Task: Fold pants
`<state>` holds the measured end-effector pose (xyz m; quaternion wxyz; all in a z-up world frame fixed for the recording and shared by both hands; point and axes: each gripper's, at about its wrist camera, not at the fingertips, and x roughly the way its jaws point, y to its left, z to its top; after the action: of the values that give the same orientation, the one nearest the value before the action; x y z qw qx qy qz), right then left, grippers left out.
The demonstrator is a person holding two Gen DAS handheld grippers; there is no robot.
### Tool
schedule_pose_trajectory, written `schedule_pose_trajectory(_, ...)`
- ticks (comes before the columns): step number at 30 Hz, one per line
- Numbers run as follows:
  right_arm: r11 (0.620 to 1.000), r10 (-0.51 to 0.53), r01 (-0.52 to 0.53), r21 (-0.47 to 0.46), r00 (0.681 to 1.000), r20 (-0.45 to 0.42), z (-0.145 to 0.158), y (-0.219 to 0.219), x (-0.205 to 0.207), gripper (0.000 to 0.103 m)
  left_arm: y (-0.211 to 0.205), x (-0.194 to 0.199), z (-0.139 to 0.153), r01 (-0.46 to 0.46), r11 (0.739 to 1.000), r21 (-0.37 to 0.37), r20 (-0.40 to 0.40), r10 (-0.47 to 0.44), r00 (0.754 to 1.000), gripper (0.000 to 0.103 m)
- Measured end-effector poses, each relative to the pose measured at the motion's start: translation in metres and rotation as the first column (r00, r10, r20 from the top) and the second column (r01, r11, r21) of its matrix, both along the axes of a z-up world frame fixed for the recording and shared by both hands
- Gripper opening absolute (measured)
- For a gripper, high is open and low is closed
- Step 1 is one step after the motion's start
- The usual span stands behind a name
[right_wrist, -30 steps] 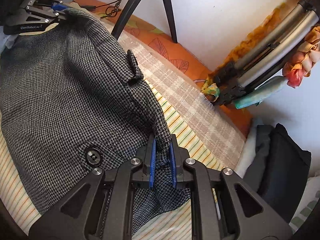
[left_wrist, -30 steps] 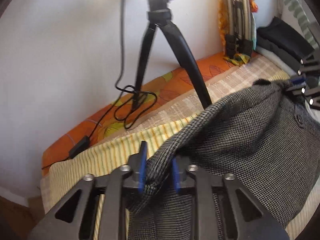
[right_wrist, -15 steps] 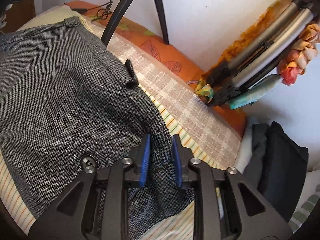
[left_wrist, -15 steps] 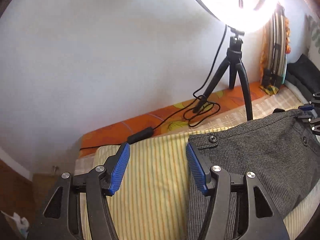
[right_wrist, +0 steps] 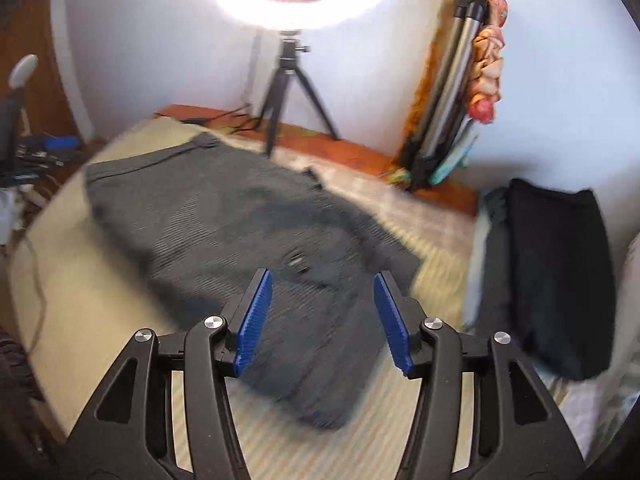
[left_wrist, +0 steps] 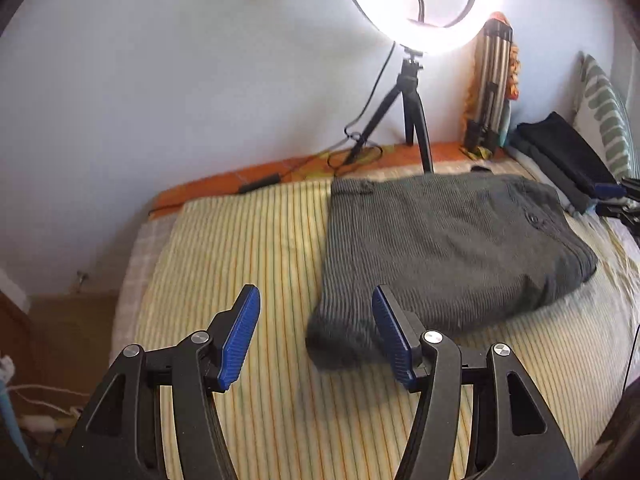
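Left gripper point(left_wrist: 316, 336): fingers spread wide apart, nothing between them, held above the bed point(left_wrist: 248, 248) at the lower centre of the left wrist frame. Blue pads point(left_wrist: 239, 338) bare.

Right gripper point(right_wrist: 322, 320): fingers likewise spread wide and holding nothing, lower centre of the right wrist frame, above the near end of the garment. It also shows at the far right edge of the left wrist frame.

Pants point(left_wrist: 448, 244): grey, lying folded in a flat, roughly rectangular stack on the yellow striped bed cover, centre right of the left wrist frame. In the right wrist frame the pants point(right_wrist: 240, 240) fill the middle, blurred; a button shows just above the fingers. Neither gripper touches the cloth.

Surroundings: ring light point(left_wrist: 416, 4) on a black tripod point(left_wrist: 408, 112) at the upper centre, standing at the far edge of the bed against the wall. A folded tripod bundle point(left_wrist: 492, 92) leans against the wall to its right. Dark folded clothes point(right_wrist: 556, 272) lie at the right of the right wrist frame, apart from the pants.
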<state>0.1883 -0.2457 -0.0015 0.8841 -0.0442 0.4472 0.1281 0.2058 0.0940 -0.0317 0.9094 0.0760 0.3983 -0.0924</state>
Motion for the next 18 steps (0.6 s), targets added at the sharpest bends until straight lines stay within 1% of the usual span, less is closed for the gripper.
schedule_pose_trajectory(1, 1.0, 0.015, -0.014, 0.026, 1.0, -0.006, -0.001, 0.008, -0.014, 0.055, 0.003, -0.005, -0.005, -0.003, 1.0, -0.006, -0.015, 0.003, 1.0, 0.056)
schedule_pose_trajectory(3, 0.997, 0.05, -0.049, 0.062, 0.998, -0.024, -0.007, 0.026, -0.034, 0.055, 0.009, -0.012, -0.014, -0.002, 1.0, -0.024, -0.041, 0.001, 0.999, 0.056)
schedule_pose_trajectory(5, 0.995, 0.06, -0.056, 0.084, 0.997, -0.042, -0.015, 0.043, -0.048, 0.055, 0.012, -0.015, -0.025, 0.012, 0.999, -0.047, -0.069, -0.015, 0.997, 0.056)
schedule_pose_trajectory(7, 0.989, 0.08, -0.069, 0.134, 0.993, -0.081, -0.028, 0.06, -0.053, 0.055, 0.011, -0.016, -0.037, 0.035, 0.998, -0.043, -0.103, -0.039, 0.994, 0.056)
schedule_pose_trajectory(9, 0.984, 0.099, -0.08, 0.158, 0.988, -0.116, -0.041, 0.074, -0.054, 0.055, 0.009, -0.017, -0.045, 0.054, 0.998, -0.041, -0.117, -0.059, 0.991, 0.056)
schedule_pose_trajectory(11, 0.984, 0.116, -0.095, 0.151, 0.984, -0.135, -0.053, 0.087, -0.051, 0.055, 0.007, -0.011, -0.053, 0.07, 0.997, -0.037, -0.142, -0.074, 0.987, 0.056)
schedule_pose_trajectory(13, 0.988, 0.103, -0.086, 0.129, 0.986, -0.13, -0.06, 0.096, -0.049, 0.055, 0.004, -0.004, -0.063, 0.09, 0.995, -0.04, -0.168, -0.095, 0.981, 0.056)
schedule_pose_trajectory(15, 0.988, 0.088, -0.074, 0.134, 0.991, -0.104, -0.058, 0.1, -0.044, 0.055, 0.003, 0.005, -0.072, 0.108, 0.993, -0.052, -0.193, -0.117, 0.974, 0.056)
schedule_pose_trajectory(16, 0.988, 0.084, -0.07, 0.14, 0.992, -0.094, -0.058, 0.101, -0.041, 0.055, 0.002, 0.008, -0.077, 0.105, 0.993, -0.056, -0.222, -0.115, 0.968, 0.056)
schedule_pose_trajectory(18, 0.988, 0.08, -0.067, 0.141, 0.993, -0.083, -0.056, 0.103, -0.035, 0.055, 0.0, 0.014, -0.084, 0.103, 0.993, -0.051, -0.226, -0.112, 0.968, 0.056)
